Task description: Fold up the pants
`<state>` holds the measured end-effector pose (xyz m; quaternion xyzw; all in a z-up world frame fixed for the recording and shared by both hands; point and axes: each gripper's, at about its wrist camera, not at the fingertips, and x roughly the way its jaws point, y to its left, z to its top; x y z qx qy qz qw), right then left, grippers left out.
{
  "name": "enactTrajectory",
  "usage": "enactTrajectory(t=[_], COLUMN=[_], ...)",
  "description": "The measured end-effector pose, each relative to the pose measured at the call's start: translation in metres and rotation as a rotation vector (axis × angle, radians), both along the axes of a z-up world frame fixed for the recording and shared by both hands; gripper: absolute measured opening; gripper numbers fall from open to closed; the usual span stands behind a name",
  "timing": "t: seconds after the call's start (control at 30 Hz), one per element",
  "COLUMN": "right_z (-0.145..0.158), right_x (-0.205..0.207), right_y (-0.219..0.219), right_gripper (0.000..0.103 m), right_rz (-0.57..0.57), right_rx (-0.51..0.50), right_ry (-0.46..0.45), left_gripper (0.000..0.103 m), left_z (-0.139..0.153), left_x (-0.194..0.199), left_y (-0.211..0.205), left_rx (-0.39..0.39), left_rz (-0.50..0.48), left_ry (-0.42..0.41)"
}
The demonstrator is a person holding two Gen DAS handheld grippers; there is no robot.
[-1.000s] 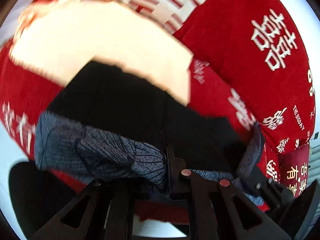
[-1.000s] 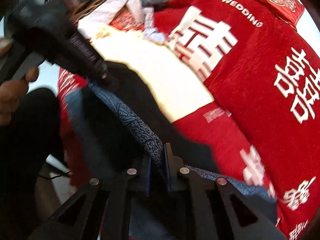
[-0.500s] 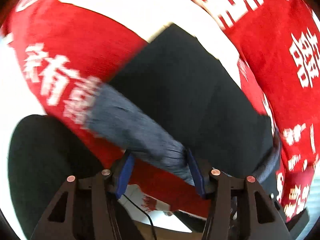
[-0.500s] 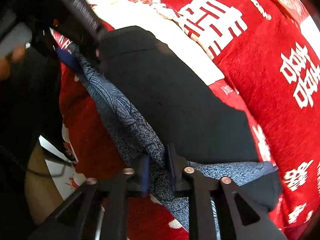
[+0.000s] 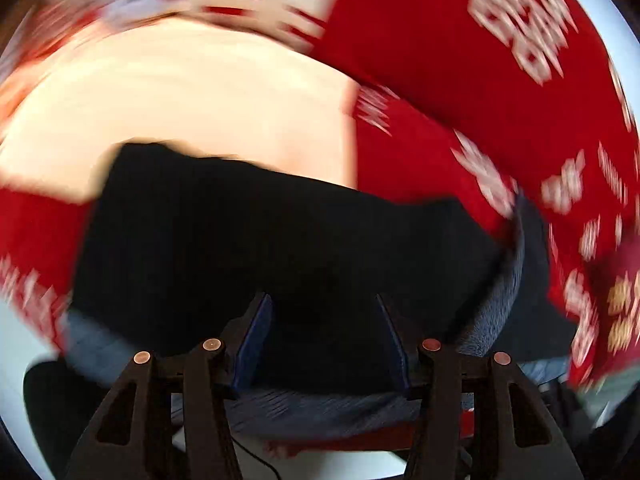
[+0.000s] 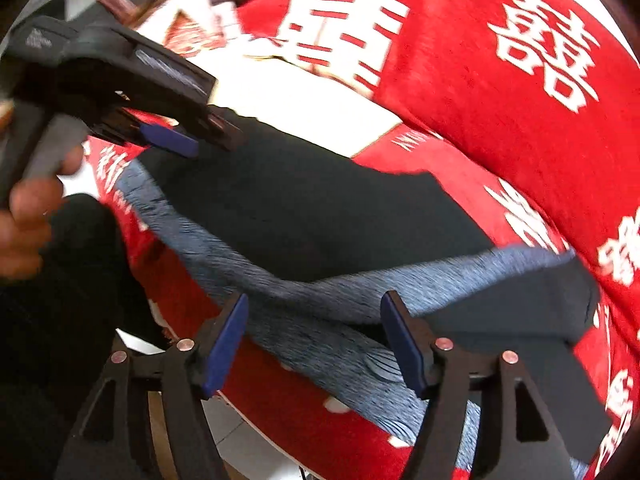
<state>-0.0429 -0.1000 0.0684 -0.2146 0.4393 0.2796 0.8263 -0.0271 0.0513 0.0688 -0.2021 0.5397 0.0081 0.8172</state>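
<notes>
Black pants (image 6: 312,216) lie diagonally, folded

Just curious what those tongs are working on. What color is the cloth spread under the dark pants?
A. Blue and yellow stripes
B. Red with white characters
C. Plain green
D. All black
B: the dark pants lie on a red cloth printed with large white characters, seen in both wrist views.
</notes>
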Motion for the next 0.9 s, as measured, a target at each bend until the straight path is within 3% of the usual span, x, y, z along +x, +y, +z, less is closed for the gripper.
enactTrajectory(t=[0.07, 0.13, 0.17, 0.2, 0.23, 0.27, 0.4, 0.6, 0.67, 0.83, 0.9], right_z=[0.004, 0.008, 0.011, 0.012, 0.013, 0.015, 0.016, 0.01, -0.002, -0.063, -0.062], right_x=[0.008, 0.019, 0.028, 0.034, 0.043, 0.055, 0.112, 0.228, 0.266, 0.314, 0.309], right_y=[-0.014, -0.03, -0.043, -0.049, -0.061, -0.075, -0.113, -0.15, -0.158, -0.171, -0.18], right_gripper=[0.079, 0.08, 0.08, 0.08, 0.081, 0.081, 0.082, 0.083, 0.085, 0.085, 0.085], right_rz=[-0.048, -0.1, -0.144, -0.17, -0.212, -0.266, -0.46, -0.762, -0.858, -0.96, -0.95], right_rx=[0.021, 0.028, 0.03, 0.032, 0.038, 0.046, 0.044, -0.004, -0.023, -0.173, -0.117], right_ry=[0.01, 0.011, 0.009, 0.007, 0.006, 0.009, 0.029, 0.058, 0.111, 0.315, 0.294], left_gripper=[0.054, 0.055, 0.06, 0.069, 0.09, 0.099, 0.101, 0.1, 0.1, 0.1, 0.1], left_z=[-0.013, -0.017, -0.016, -0.016, -0.019, -0.023, -0.034, -0.013, -0.006, -0.005, -0.018], left_x=[0.015, 0.014, 0.012, 0.007, -0.001, -0.008, -0.033, -0.033, -0.023, 0.008, 0.01], left_y=[-0.022, -0.036, -0.037, -0.036, -0.029, -0.02, 0.013, -0.008, -0.021, -0.078, -0.095], left_rx=[0.03, 0.137, 0.175, 0.208, 0.252, 0.275, 0.142, 0.233, 0.227, 0.245, 0.282], left_rz=[-0.067, -0.106, -0.119, -0.127, -0.107, -0.077, -0.003, -0.005, -0.028, -0.166, -0.211], left_ry=[0.048, 0.04, 0.03, 0.035, 0.061, 0.083, 0.125, 0.112, 0.093, 0.09, 0.129])
